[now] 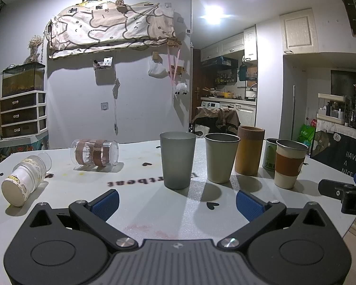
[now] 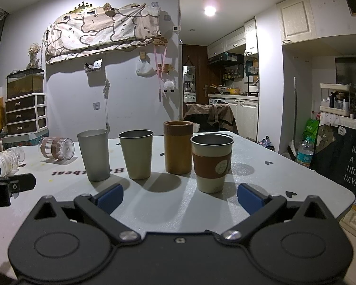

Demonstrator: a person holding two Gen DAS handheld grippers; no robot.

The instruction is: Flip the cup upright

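Note:
Two cups lie on their sides at the table's left: a clear cup with brown bands [image 1: 94, 152] [image 2: 57, 148] and a white paper cup [image 1: 23, 181] [image 2: 6, 160] nearer the edge. Upright in a row stand a grey cup [image 1: 176, 159] [image 2: 96, 154], a beige cup [image 1: 220, 158] [image 2: 137, 153], a tall orange-brown cup [image 1: 249, 153] [image 2: 178, 147] and a sleeved cup [image 1: 289, 163] [image 2: 212, 162]. My left gripper [image 1: 176, 204] is open and empty in front of the grey cup. My right gripper [image 2: 180, 198] is open and empty in front of the sleeved cup.
A green-labelled can [image 1: 270, 154] stands behind the sleeved cup. The white table [image 1: 142, 204] has its right edge close to the sleeved cup. The right gripper shows at the right edge of the left wrist view [image 1: 344, 193]. A chair [image 2: 211, 116] stands beyond the table.

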